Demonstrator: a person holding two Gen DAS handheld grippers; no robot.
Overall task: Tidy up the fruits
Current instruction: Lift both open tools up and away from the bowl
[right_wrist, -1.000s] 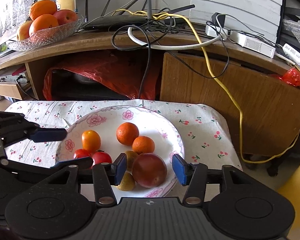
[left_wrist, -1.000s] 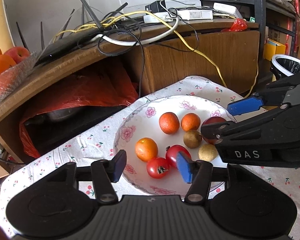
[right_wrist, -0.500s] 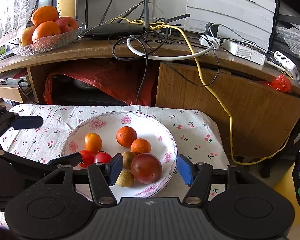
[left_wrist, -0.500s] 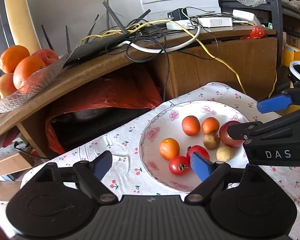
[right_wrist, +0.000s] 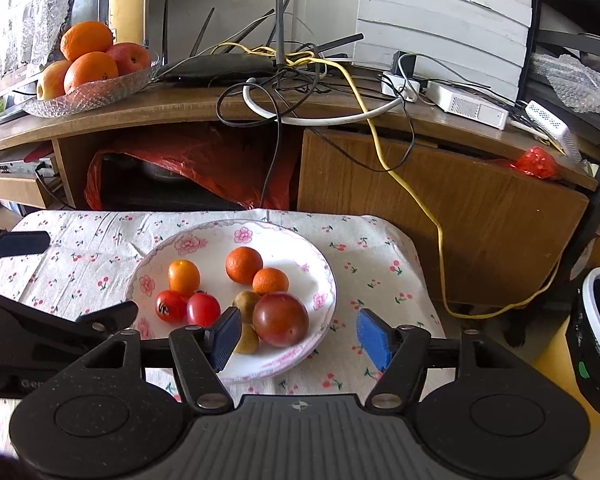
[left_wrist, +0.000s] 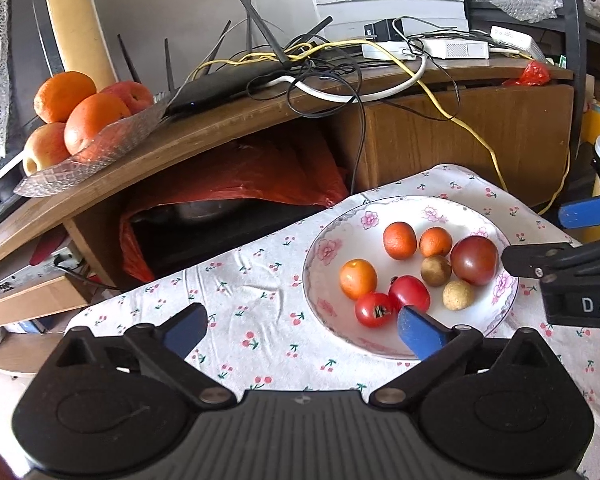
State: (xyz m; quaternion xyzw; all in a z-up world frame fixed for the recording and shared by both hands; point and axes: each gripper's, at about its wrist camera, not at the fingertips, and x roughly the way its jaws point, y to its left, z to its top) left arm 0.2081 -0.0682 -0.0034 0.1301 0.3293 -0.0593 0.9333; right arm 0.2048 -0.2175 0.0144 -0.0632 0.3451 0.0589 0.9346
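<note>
Left wrist view: the left gripper (left_wrist: pixel 302 328) fingers were spreading wide, nothing between them; fruit lay on the plate (left_wrist: pixel 328 240) atop the counter (left_wrist: pixel 240 300). Right wrist view: the right gripper (right_wrist: pixel 300 336) fingers were spreading, clear of the plum (right_wrist: pixel 281 319).

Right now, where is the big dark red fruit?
In the right wrist view, the dark red fruit lies on the flowered plate, at its near right side, touching the small brown fruit beside it.
</note>
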